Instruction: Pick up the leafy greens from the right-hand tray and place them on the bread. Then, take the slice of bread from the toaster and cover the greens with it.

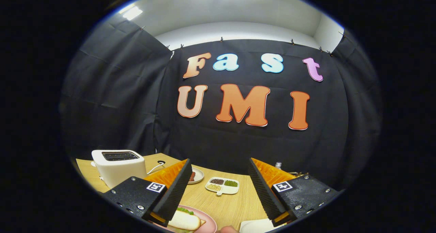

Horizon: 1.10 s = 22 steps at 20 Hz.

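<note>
One boxy white toaster (pixel 118 167) with rounded corners stands at the left of the pale wood-grain desk (pixel 224 202), its two dark slots on top and a white cord trailing from it. Just right of it, near the left finger, a pink round plate (pixel 208 225) carries one slice of bread (pixel 185 220), smooth and pale, with a frill of leafy greens (pixel 185 210) poking out from beneath its far edge. Beyond, partly behind the left finger, sits one small white dish (pixel 197 175) with something reddish, perhaps meat. Next comes one white divided tray (pixel 222 186) holding three heaps of small grains: dark, green and tan. The tool (pixel 220 192) is spread wide, its two ribbed fingers well apart, gripping nothing, bare desk between them. A white tray corner (pixel 256 226) lies by the right finger.
</note>
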Each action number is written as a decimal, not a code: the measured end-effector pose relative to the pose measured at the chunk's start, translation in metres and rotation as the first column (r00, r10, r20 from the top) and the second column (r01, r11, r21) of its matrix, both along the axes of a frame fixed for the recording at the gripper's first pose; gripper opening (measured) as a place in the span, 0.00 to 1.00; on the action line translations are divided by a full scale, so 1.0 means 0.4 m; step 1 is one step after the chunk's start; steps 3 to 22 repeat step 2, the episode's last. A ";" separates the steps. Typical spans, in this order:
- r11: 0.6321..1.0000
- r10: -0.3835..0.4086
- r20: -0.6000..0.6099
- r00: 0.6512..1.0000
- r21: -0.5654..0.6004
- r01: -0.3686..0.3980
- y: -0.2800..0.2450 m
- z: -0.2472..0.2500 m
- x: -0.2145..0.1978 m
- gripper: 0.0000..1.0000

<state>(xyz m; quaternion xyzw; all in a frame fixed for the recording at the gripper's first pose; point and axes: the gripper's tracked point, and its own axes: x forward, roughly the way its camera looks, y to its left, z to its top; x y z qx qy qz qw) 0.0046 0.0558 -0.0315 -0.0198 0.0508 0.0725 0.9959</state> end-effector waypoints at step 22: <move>1.000 -0.003 0.004 1.000 -0.010 0.003 -0.005 -0.002 -0.001 0.99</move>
